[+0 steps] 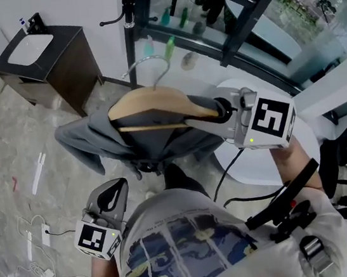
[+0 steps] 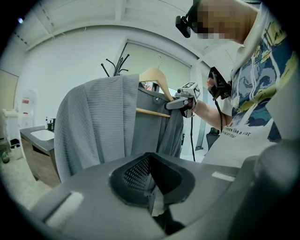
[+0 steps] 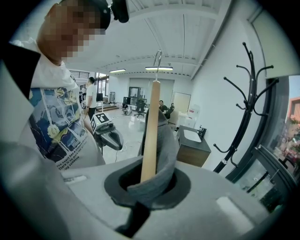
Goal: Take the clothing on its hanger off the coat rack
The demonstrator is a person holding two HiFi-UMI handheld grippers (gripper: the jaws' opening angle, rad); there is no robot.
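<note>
The grey garment point(image 1: 91, 143) hangs on a wooden hanger point(image 1: 149, 99) in mid-air in front of the person, off the rack point(image 3: 248, 103). It spreads to the left of the right gripper point(image 1: 221, 110). That gripper's jaws are clamped tight on the hanger's right end, with a fold of the grey cloth pinched in with the wood. The left gripper point(image 1: 113, 191) is low by the person's waist, below the garment and apart from it, its jaws together with nothing in them.

There is one rack, one garment, one hanger and two grippers.

The hanger's wire hook point(image 1: 150, 64) points up, free, clear of the rack's black prongs. In the right gripper view the rack stands well to the right, by the window frame. Open floor point(image 1: 8, 145) lies under and left of the garment. A sink cabinet point(image 1: 73, 65) stands beyond it.
</note>
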